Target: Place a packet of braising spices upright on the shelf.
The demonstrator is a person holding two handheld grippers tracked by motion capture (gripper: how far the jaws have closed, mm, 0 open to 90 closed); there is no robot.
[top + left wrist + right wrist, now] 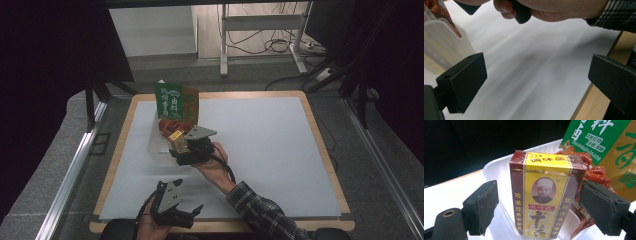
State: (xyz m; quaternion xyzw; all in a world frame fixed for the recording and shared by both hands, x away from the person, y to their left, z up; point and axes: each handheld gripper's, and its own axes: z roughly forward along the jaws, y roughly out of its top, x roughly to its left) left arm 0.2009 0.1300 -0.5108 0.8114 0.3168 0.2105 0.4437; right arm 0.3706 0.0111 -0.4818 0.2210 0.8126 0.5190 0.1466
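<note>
A yellow and maroon box [544, 195] with a portrait on its front stands upright at the near end of a white translucent tub [496, 162]. Behind it in the tub leans a green and orange snack packet [604, 140]. My right gripper [539, 202] is open around the box; the left pad stands clear of it and the right pad is close against its side. In the high view the box [176, 140] sits just in front of the right gripper [182, 146], by the tub [157, 145] and the packet [175, 102]. My left gripper [186, 202] is open and empty near the table's front edge.
A white mat [265, 150] covers the wooden table [322, 150]. The person's right hand [544, 10] and plaid sleeve [260, 210] reach across in front of the left gripper [536, 77]. Desk legs and cables lie on the floor beyond the table.
</note>
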